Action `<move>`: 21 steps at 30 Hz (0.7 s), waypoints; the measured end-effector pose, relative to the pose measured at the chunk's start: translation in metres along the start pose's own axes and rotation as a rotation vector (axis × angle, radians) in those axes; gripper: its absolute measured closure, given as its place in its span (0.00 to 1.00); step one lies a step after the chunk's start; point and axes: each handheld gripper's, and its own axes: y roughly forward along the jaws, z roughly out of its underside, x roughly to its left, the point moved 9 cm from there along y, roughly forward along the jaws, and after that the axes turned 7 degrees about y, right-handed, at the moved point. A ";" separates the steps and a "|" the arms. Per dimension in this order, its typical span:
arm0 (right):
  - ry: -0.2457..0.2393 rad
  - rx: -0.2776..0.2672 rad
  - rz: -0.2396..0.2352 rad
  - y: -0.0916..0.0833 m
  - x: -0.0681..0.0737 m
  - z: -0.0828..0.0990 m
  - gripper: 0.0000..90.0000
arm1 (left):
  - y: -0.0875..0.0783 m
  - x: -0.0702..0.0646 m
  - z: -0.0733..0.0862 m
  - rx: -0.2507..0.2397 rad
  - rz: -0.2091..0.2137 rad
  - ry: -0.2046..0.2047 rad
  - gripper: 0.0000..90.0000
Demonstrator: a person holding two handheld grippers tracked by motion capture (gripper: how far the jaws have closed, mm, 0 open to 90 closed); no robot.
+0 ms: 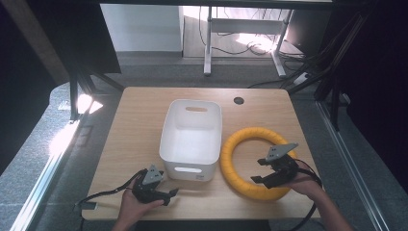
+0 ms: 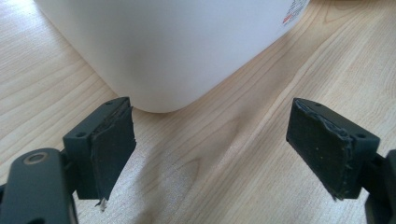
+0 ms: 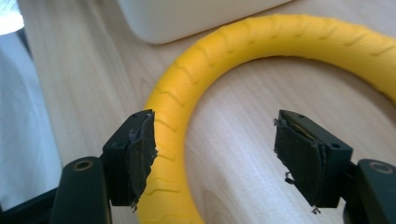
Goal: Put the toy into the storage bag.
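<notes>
A yellow ribbed ring point(image 1: 254, 132) lies flat on the wooden table point(image 1: 134, 120), just right of a white plastic bin point(image 1: 190, 171). My right gripper point(image 1: 259, 172) hovers over the ring's near side with its jaws wide apart. In the right gripper view the right gripper point(image 3: 215, 144) has one jaw over the ring point(image 3: 280, 37) and the other over the bare wood inside it, gripping nothing. My left gripper point(image 1: 168, 196) rests low at the table's front, left of the bin's near corner. The left gripper point(image 2: 210, 135) is open and empty, facing the bin point(image 2: 177, 46).
The bin looks empty and has handle slots in its short walls. A dark round grommet point(image 1: 239, 100) sits in the table's far edge. Beyond the table are grey floor, desk legs point(image 1: 208, 43) and cables. A corner of the bin point(image 3: 187, 14) shows behind the ring.
</notes>
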 end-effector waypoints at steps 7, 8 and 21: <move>-0.028 0.114 -0.049 0.018 0.011 0.013 0.34 | 0.000 0.000 0.001 0.005 -0.001 0.006 0.17; -0.035 0.126 -0.057 0.020 0.012 0.015 0.34 | 0.000 0.000 0.001 0.005 -0.001 0.006 0.17; -0.109 0.272 -0.062 0.030 0.022 0.037 0.40 | 0.002 0.000 0.001 0.010 -0.001 0.008 0.17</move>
